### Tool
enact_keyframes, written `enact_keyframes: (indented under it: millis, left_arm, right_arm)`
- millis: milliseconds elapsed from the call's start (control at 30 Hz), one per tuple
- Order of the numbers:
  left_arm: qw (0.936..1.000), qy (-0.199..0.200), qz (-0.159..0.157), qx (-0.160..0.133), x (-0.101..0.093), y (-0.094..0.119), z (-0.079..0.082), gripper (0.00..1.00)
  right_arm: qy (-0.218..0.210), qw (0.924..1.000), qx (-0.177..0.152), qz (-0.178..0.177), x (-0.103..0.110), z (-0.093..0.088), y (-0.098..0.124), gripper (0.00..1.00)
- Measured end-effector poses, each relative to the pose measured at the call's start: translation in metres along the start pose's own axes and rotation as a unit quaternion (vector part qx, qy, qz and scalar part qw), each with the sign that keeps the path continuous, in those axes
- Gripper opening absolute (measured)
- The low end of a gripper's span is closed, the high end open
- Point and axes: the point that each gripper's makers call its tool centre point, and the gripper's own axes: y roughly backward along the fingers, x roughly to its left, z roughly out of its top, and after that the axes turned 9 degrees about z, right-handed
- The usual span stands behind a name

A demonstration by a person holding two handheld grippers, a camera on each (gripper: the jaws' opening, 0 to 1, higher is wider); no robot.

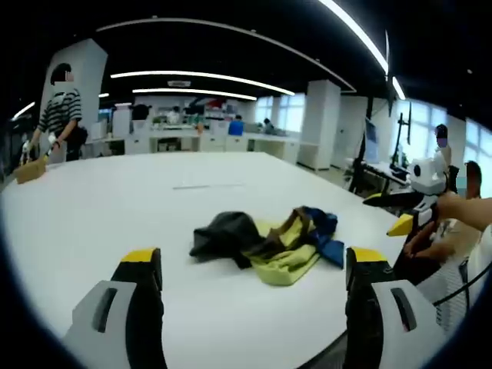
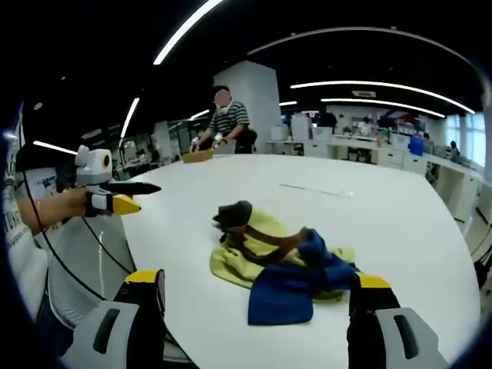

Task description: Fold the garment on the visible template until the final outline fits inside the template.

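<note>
My left gripper [image 1: 254, 269] and right gripper [image 2: 257, 288] both hang released, holding nothing, above the white table [image 1: 100, 215]. The crumpled garment [image 2: 280, 265] lies bunched just ahead of them.

Crumpled garment [image 1: 269, 242] on the white table [image 1: 115, 207]: pale yellow-green, royal blue, brown bands, a dark charcoal patch at one end. Same yellow, blue and brown mix beside that dark patch in the right gripper view [image 2: 280, 261]. Left gripper [image 1: 254, 265] and right gripper [image 2: 257, 288]: black jaws, yellow tips, grey bodies. Beyond the table's far edge, a person's shirt [image 2: 228, 121], striped black and white.
</note>
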Motion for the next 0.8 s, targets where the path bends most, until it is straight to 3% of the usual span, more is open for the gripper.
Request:
enact_keyframes:
  millis: [800]
  left_arm:
    - [1.0,0.005,0.002,0.001,0.0023,0.0032,-0.0018,0.93]
  right_arm:
    - [-0.001,1.0,0.002,-0.003,0.0005,-0.0047,0.0024,0.99]
